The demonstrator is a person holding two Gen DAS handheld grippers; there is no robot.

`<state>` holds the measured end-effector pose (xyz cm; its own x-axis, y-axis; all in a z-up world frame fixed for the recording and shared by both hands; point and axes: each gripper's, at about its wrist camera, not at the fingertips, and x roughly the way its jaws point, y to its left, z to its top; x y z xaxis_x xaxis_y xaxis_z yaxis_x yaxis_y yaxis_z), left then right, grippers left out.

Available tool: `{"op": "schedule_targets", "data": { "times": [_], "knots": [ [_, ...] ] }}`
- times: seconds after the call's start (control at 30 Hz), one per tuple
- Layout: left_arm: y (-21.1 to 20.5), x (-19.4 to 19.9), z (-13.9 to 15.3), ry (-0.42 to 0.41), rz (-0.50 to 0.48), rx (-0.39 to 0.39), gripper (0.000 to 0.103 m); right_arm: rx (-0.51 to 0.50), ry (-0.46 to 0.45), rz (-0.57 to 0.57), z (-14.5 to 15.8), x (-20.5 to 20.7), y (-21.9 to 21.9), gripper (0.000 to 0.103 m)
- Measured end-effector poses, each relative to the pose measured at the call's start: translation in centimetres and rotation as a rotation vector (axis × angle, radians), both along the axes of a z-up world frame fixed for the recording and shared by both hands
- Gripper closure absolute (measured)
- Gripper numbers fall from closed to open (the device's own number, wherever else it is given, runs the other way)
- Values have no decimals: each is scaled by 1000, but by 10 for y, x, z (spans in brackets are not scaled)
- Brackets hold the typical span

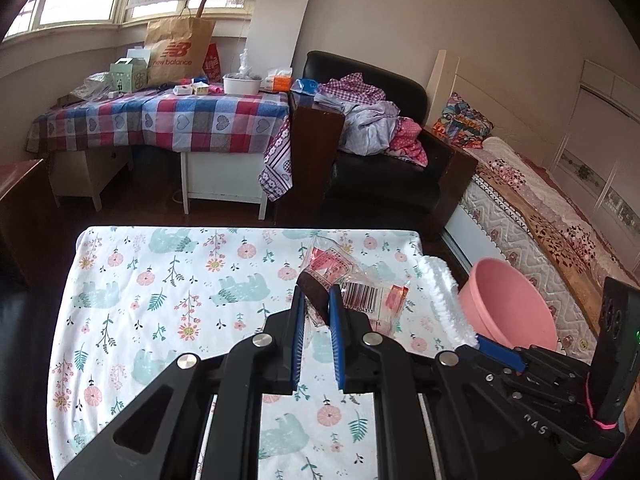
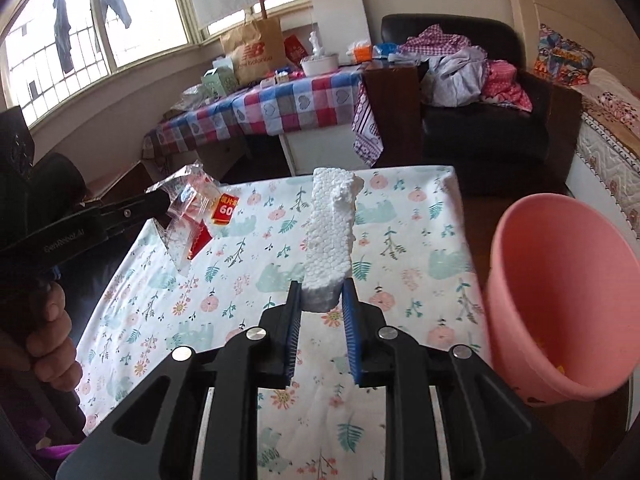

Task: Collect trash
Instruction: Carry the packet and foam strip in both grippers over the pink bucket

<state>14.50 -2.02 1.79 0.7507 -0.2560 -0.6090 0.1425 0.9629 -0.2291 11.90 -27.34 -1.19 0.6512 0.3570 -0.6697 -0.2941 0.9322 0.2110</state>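
Both grippers grip trash: left gripper (image 1: 316, 300) one plastic wrapper (image 1: 352, 280), right gripper (image 2: 320, 300) one foam block (image 2: 330, 236).

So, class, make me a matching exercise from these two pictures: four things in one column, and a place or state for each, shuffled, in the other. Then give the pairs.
Things
1. foam block
2. plastic wrapper
3. pink bucket
4. brown paper bag

Place or state
A. on the checked table by the window
B. clamped in the right hand-held gripper
C. clamped in the left hand-held gripper
D. beside the floral table, mouth open

Pairs: 1-B, 2-C, 3-D, 4-A
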Motion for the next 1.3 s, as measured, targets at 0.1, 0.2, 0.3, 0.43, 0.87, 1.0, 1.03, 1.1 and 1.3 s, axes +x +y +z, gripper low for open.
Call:
{"op": "schedule_targets", "data": {
  "times": [0.1,0.2,0.3,0.43,0.87,1.0,1.03,1.1,1.3],
  "knots": [
    [-10,-4,6,-10,-16,11,92,-7,-19,-20,8,-9,-15,83],
    [-20,-9,11,-20,-30,15,92,-8,-38,-47,15,-14,-28,83],
    [-31,-12,16,-27,-51,24,92,-4,-50,-81,21,-21,-45,83],
    [-47,-15,22,-39,-75,31,92,8,-68,-116,28,-29,-63,82],
    [-114,-9,23,-42,-193,51,92,27,-79,-240,30,-37,-120,82],
    [-135,-4,21,-45,-234,58,92,26,-75,-269,26,-39,-131,82],
    [-141,-2,20,-46,-245,60,92,26,-74,-275,25,-39,-134,82],
    [-152,0,19,-47,-263,60,91,24,-70,-286,23,-40,-138,82],
    [-184,6,17,-60,-326,77,91,21,-53,-325,16,-41,-152,82]
  ]
}}
